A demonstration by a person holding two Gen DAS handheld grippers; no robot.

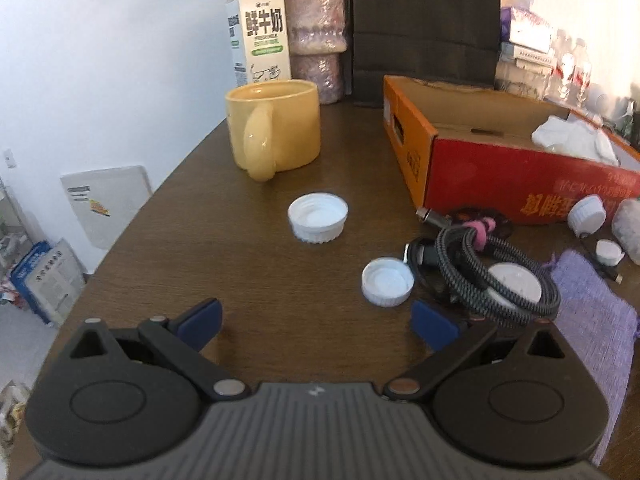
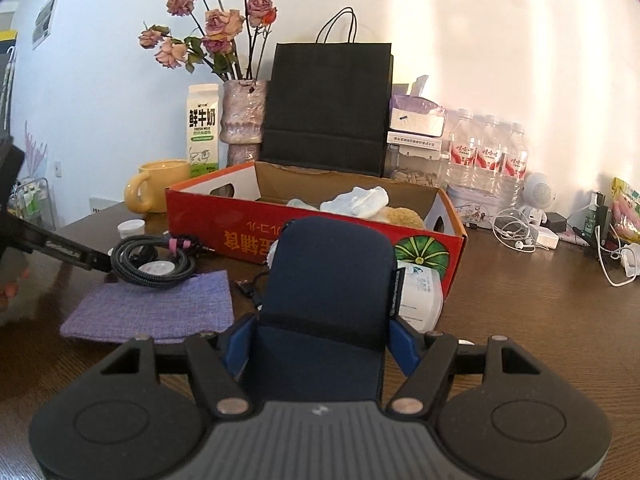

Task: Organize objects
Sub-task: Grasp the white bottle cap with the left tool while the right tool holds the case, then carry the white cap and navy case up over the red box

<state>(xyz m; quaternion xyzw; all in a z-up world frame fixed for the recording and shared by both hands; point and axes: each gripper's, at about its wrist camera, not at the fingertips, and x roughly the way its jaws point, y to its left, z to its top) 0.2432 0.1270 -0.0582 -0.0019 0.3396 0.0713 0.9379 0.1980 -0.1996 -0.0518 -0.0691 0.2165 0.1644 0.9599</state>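
My left gripper (image 1: 318, 322) hangs open low over the brown table (image 1: 260, 280) with nothing between its blue pads. Just ahead lie a small white cap (image 1: 387, 282) and a larger white cap (image 1: 318, 217), both mouth up. A coiled braided cable (image 1: 492, 276) lies right of the small cap, on a white disc. My right gripper (image 2: 320, 346) is shut on a dark navy soft case (image 2: 332, 276), held upright in front of the red cardboard box (image 2: 248, 224). White cloths (image 2: 360, 202) lie in the box.
A yellow mug (image 1: 276, 128), a milk carton (image 1: 262, 28) and a vase (image 1: 318, 32) stand at the back left. A purple knitted pouch (image 2: 156, 308) lies beside the cable. Behind the box are a black paper bag (image 2: 328, 108) and water bottles (image 2: 486, 156). The table's left edge is close.
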